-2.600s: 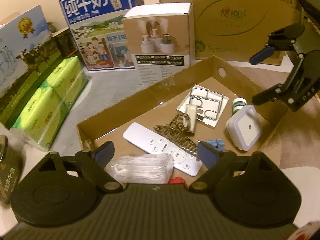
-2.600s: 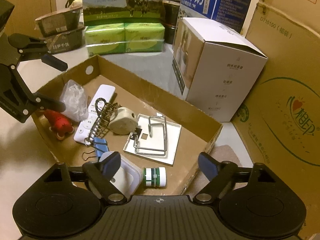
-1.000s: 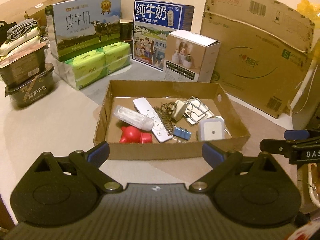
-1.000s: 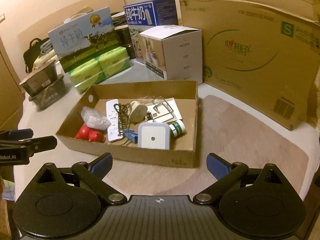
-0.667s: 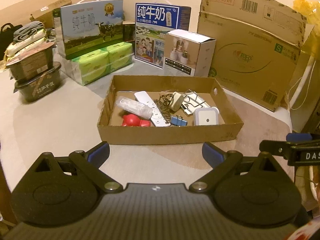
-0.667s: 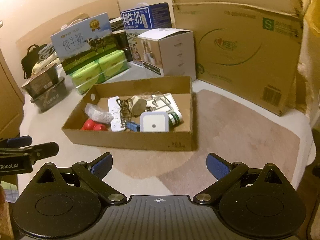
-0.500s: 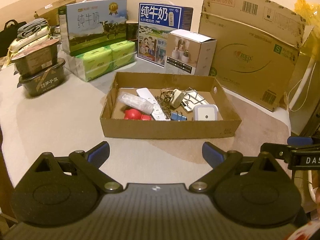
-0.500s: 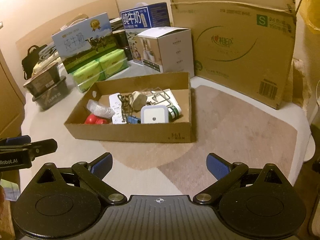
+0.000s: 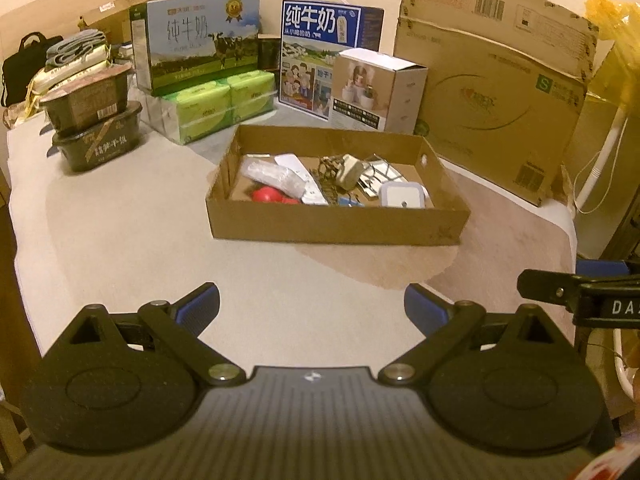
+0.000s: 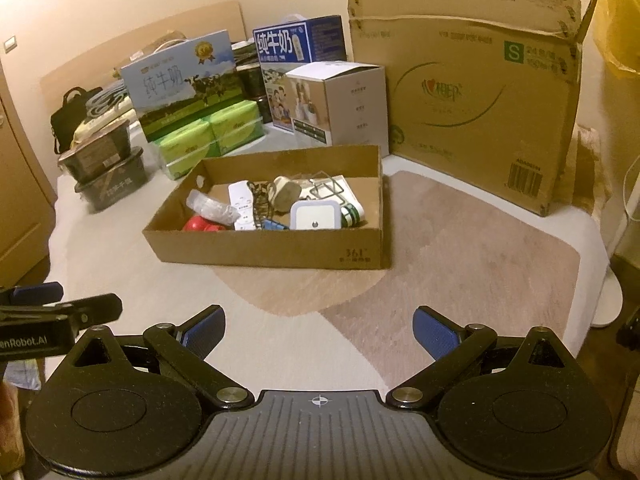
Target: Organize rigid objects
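Observation:
A shallow cardboard box (image 9: 336,226) (image 10: 268,250) sits mid-table. Inside lie a white remote (image 9: 298,170) (image 10: 242,204), a red toy (image 9: 268,195) (image 10: 198,224), a clear plastic bag (image 9: 266,172) (image 10: 210,206), a white plug (image 9: 350,166) (image 10: 286,192), a square night light (image 9: 400,196) (image 10: 314,216), a wire rack (image 9: 378,174) (image 10: 330,188) and blue binder clips (image 9: 348,201) (image 10: 274,225). My left gripper (image 9: 312,308) hangs open well in front of the box, holding nothing. My right gripper (image 10: 319,328) is open and empty too, back from the box's near wall.
Milk cartons (image 9: 200,40) (image 9: 330,46), green tissue packs (image 9: 216,106), a white product box (image 9: 378,88) and a big cardboard carton (image 9: 492,92) stand behind the box. Dark food tubs (image 9: 94,120) are stacked at the left. A brownish mat (image 10: 460,248) lies under and right of the box.
Both grippers have pulled back and away from the box, which now looks smaller and farther. Both stay open and empty. The items in the box have not moved.

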Action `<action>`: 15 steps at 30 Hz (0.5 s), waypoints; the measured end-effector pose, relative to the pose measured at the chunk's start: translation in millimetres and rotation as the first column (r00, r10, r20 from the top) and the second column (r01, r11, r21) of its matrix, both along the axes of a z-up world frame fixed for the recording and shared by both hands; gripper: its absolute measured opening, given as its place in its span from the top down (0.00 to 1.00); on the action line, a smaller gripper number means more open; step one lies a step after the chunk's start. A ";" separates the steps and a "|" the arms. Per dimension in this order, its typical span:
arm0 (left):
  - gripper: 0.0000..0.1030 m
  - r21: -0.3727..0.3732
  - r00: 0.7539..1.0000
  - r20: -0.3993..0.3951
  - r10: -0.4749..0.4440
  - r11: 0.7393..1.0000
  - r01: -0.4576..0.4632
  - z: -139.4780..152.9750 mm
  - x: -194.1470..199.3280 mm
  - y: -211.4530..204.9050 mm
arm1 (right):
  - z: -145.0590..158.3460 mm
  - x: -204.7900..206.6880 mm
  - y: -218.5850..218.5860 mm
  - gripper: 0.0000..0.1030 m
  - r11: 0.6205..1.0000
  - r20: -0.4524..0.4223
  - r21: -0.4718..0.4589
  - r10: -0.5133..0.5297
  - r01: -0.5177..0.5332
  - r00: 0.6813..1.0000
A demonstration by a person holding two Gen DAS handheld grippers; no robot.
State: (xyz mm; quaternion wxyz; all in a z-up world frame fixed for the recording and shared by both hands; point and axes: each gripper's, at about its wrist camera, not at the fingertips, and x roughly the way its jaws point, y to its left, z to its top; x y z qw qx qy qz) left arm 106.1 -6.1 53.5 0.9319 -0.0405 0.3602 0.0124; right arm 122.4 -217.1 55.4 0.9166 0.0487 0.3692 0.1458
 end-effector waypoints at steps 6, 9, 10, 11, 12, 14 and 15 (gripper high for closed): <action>0.05 -0.001 1.000 -0.012 -0.003 1.000 0.003 -5.3 -11.0 -5.0 | -2.5 -16.9 -1.0 0.04 1.000 -0.001 -0.008 0.007 -0.007 1.000; 0.05 0.004 1.000 -0.012 0.002 1.000 -0.002 -5.4 -17.2 -5.7 | -4.0 -26.3 -2.7 0.04 1.000 -0.003 -0.006 0.006 -0.006 1.000; 0.05 0.006 1.000 -0.012 0.002 1.000 -0.002 -5.4 -19.4 -6.0 | -4.5 -29.2 -2.7 0.04 1.000 -0.005 -0.006 0.008 -0.008 1.000; 0.05 0.007 1.000 -0.012 0.003 1.000 -0.003 -5.4 -20.8 -6.0 | -4.6 -31.5 -2.4 0.04 1.000 -0.006 -0.006 0.010 -0.010 1.000; 0.05 0.007 1.000 -0.012 0.004 1.000 -0.004 -5.5 -22.8 -5.9 | -5.2 -33.3 -1.9 0.04 1.000 -0.007 -0.006 0.013 -0.013 1.000; 0.05 0.006 1.000 -0.013 0.005 1.000 -0.005 -5.8 -27.2 -5.9 | -6.2 -38.7 -0.9 0.04 1.000 -0.009 -0.006 0.017 -0.017 1.000; 0.05 0.006 1.000 -0.014 0.006 1.000 -0.006 -6.0 -29.0 -5.5 | -6.5 -41.0 -0.8 0.04 1.000 -0.009 -0.004 0.017 -0.017 1.000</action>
